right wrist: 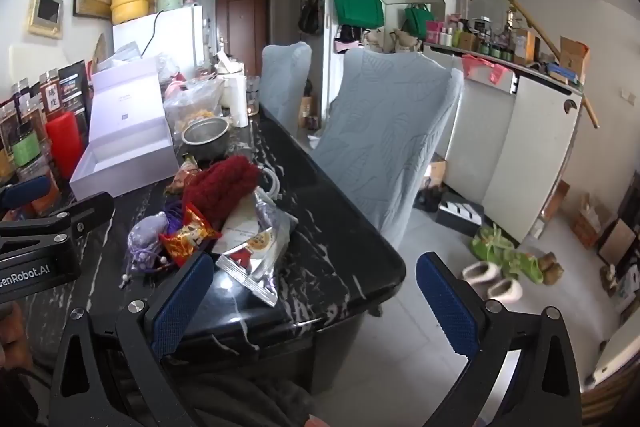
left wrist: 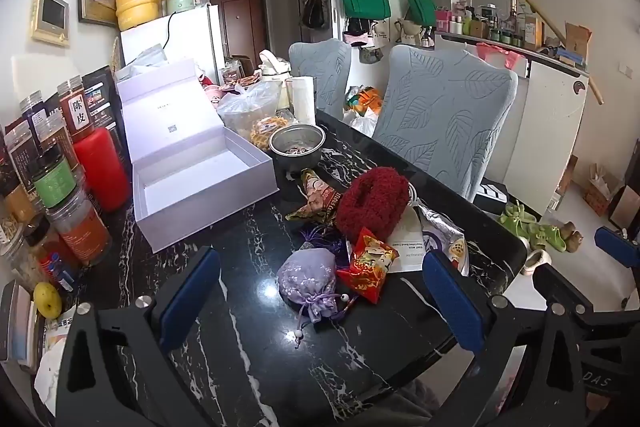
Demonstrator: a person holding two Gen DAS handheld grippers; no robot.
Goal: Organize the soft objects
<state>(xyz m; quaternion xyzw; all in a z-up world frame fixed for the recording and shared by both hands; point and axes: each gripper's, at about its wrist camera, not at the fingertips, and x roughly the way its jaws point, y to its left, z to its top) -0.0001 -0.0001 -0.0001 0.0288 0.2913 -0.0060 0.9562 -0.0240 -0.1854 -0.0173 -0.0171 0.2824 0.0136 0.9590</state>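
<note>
Nearest, the left tool [left wrist: 320, 301] and the right tool [right wrist: 314, 303] both hang spread wide, grasping nothing. On the black tabletop [left wrist: 240, 307] a lilac drawstring pouch [left wrist: 308, 279] lies just beside a red snack packet [left wrist: 370, 263] and a fuzzy red bag [left wrist: 370, 203]. The white box [left wrist: 200, 183] stands open, nothing inside; the steel bowl [left wrist: 298, 143] holds some scraps I cannot make out.

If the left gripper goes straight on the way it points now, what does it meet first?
Probably the lilac embroidered drawstring pouch, lying between the open left gripper fingers' line on the black marble table; depth is uncertain.
</note>
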